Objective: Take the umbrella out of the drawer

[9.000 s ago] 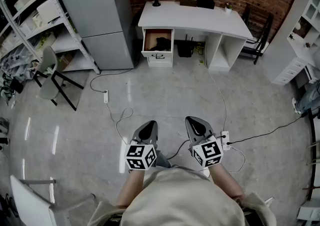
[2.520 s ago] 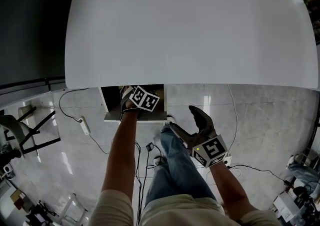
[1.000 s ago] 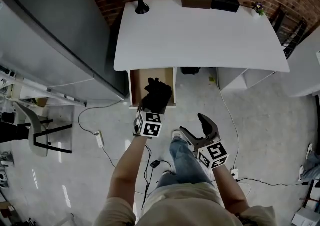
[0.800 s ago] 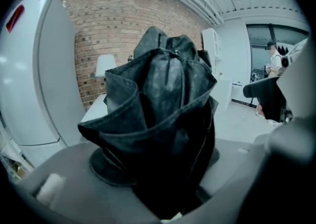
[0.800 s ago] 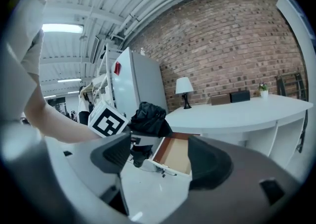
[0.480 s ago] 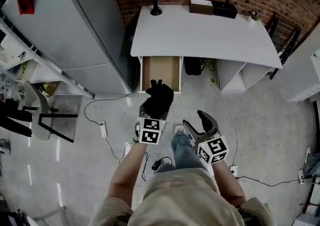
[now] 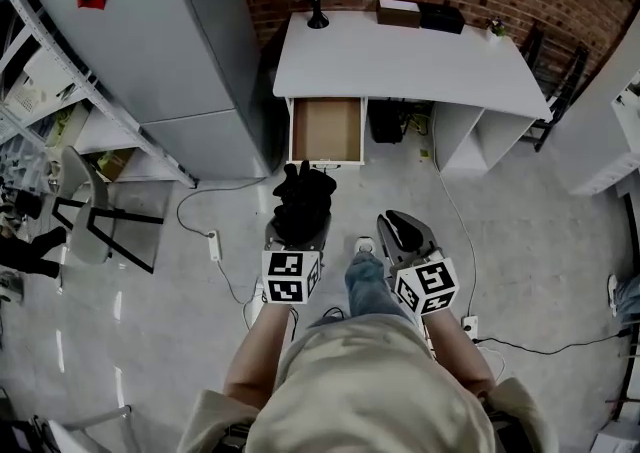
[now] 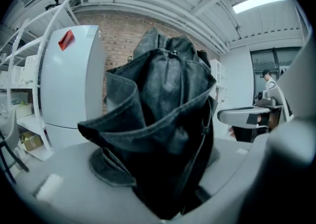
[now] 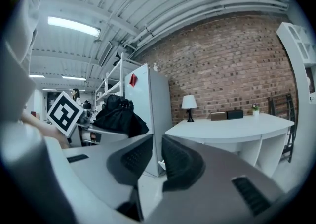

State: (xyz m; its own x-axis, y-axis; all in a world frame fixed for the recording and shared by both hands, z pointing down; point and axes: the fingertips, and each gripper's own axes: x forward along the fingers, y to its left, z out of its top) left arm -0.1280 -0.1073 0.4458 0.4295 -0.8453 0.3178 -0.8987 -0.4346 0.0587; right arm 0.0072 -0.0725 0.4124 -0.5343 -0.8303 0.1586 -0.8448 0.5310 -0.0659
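The umbrella (image 7: 303,201) is hanging well clear of the drawer (image 7: 326,129); removal looks done.
The left gripper (image 7: 299,229) is clamping the folded black umbrella in front of the open, empty drawer. The right gripper (image 7: 405,235), also in front of the drawer, is closing on nothing, with a narrow gap showing. Likely remaining: setting the umbrella down.

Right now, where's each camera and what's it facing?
Head view: on the head, steeply down at desk and open drawer; shows forearms, left gripper, right gripper.
Left gripper view: on its gripper, facing the umbrella its jaws clamp.
Right gripper view: on its gripper, facing the desk past closing, empty jaws.
Shared: the umbrella, in all three.
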